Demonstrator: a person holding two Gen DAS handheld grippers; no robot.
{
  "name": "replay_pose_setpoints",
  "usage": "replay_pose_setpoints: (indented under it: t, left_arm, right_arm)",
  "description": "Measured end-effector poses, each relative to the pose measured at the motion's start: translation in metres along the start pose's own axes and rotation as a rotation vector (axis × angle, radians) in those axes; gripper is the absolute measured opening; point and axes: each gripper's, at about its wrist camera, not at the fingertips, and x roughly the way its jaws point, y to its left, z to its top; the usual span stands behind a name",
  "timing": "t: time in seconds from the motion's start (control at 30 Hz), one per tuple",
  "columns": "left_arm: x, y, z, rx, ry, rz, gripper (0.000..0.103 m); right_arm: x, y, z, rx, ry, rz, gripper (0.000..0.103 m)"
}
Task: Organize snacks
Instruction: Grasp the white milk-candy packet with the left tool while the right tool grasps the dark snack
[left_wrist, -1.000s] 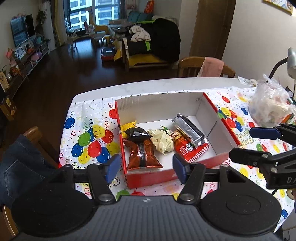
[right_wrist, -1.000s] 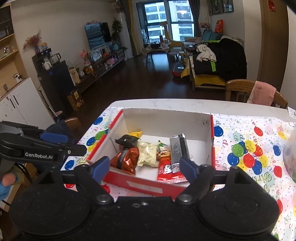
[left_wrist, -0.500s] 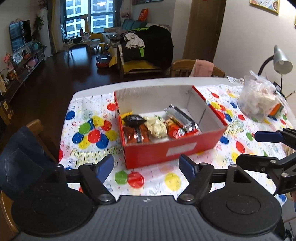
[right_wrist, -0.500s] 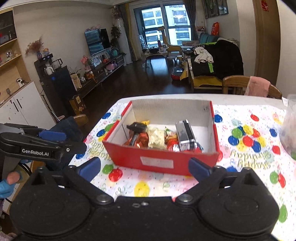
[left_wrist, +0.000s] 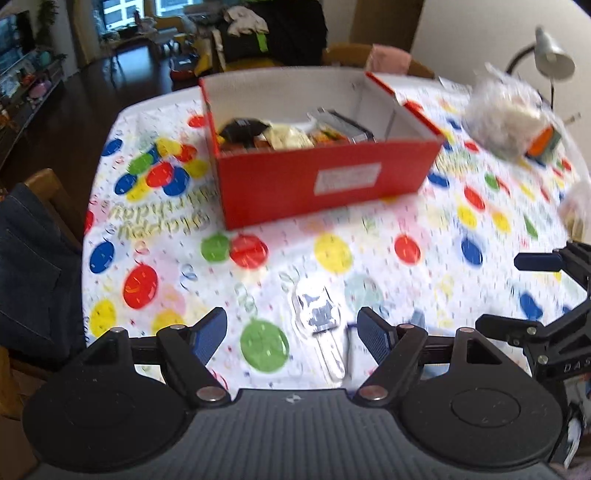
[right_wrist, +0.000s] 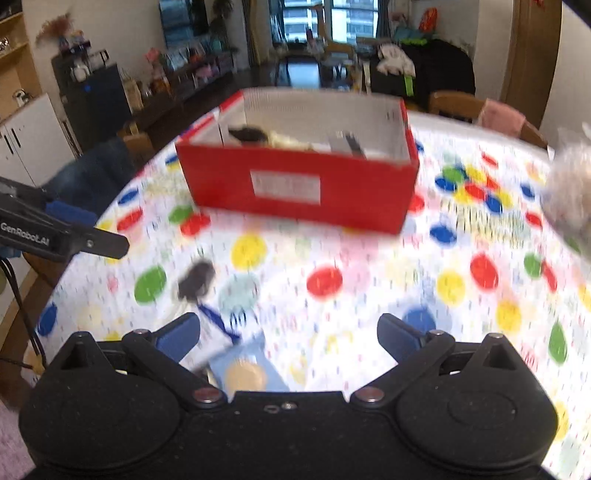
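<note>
A red cardboard box (left_wrist: 325, 177) with white inside stands on the balloon-print tablecloth and holds several snack packs (left_wrist: 284, 134); it also shows in the right wrist view (right_wrist: 299, 188). A clear-wrapped snack with a dark figure (left_wrist: 319, 325) lies on the cloth close before my left gripper (left_wrist: 291, 334), which is open and empty. In the right wrist view the same wrapped snack (right_wrist: 195, 282) and a blue packet (right_wrist: 243, 365) lie near my right gripper (right_wrist: 290, 334), also open and empty. Both views are motion-blurred.
A clear plastic bag of items (left_wrist: 506, 122) sits at the table's right, beside a desk lamp (left_wrist: 550, 55). A chair with dark jeans (left_wrist: 29, 258) stands at the left edge. Wooden chairs (right_wrist: 480, 114) stand behind the table.
Both grippers have pulled back and down from the box toward the table's near edge. The box now looks farther off, and the wrapped snack and blue packet have come into view.
</note>
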Motion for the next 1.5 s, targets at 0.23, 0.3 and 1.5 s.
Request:
replay_pose_setpoints:
  t: [0.23,0.3,1.5]
  left_arm:
    - [0.016,-0.018,-0.016,0.058,0.061,-0.03,0.077]
    - [0.022,-0.024,-0.019,0.072,0.087,-0.043,0.077]
    - [0.071,-0.056,-0.026,0.148,0.239,-0.145,0.057]
  right_arm:
    - [-0.002,0.011,-0.024,0.03,0.026,0.067,0.102]
    - [-0.001,0.02,-0.028,0.006,0.039,0.087,0.102]
    - [0.042,0.079,-0.052,-0.09,0.164,0.121,0.047]
